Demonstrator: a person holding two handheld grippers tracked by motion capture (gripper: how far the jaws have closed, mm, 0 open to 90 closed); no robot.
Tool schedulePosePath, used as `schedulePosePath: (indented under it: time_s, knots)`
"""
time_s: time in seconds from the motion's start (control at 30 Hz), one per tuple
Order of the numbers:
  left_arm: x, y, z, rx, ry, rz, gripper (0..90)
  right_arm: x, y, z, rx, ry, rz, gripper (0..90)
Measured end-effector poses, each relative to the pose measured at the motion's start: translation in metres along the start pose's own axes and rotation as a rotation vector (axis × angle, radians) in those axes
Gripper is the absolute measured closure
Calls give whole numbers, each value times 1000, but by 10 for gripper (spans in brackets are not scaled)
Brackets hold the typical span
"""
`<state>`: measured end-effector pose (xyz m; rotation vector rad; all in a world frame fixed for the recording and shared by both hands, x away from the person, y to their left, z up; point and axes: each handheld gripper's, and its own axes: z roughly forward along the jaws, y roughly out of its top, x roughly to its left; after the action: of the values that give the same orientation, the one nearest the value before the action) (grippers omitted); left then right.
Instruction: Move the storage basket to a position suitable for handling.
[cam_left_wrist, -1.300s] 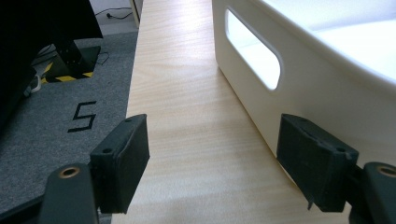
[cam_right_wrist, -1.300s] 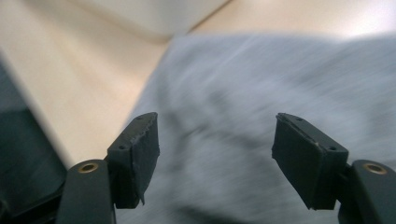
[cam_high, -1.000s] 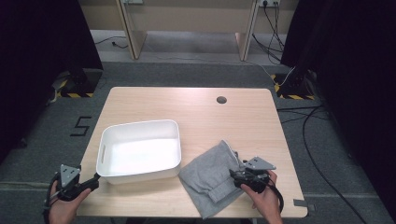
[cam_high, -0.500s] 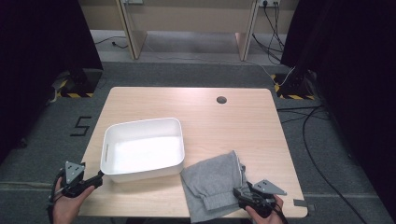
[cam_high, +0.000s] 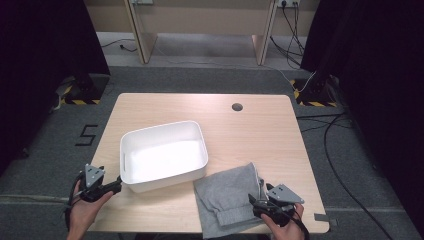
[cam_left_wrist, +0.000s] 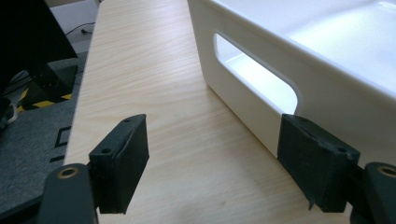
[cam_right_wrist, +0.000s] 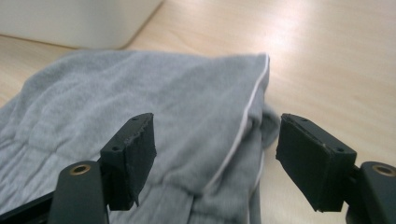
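1. Right gripper (cam_high: 259, 206), jaws just opening wide, straddles the grey garment (cam_right_wrist: 154, 98) beside the white bin (cam_high: 165, 155); nothing pinched (cloth may slip off the table's near edge).
2. Left gripper (cam_left_wrist: 212, 163), jaws wide and empty at the bin's handle wall, could nudge it.

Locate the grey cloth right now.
In the high view the cloth lies folded at the table's near edge, right of centre, just right of the white bin's near corner, with the right tool at its right side.
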<state>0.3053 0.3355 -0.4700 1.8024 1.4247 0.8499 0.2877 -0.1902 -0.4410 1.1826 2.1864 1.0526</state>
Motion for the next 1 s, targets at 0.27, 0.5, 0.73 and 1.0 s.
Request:
schedulePosePath:
  time_s: [0.27, 0.5, 0.73, 1.0]
  knots:
    - [-16, 17, 17, 0, -41, 50, 240, 4, 23, 16, -26, 63, -42, 288]
    - [-33, 33, 35, 6, -68, 91, 238, -6, 62, 42, -57, 62, -64, 291]
    - [-45, 43, 46, 4, -78, 120, 237, -15, 96, 73, -24, 54, -105, 301]
    - [-59, 54, 59, 8, -108, 133, 233, -18, 132, 112, 25, 82, -142, 290]
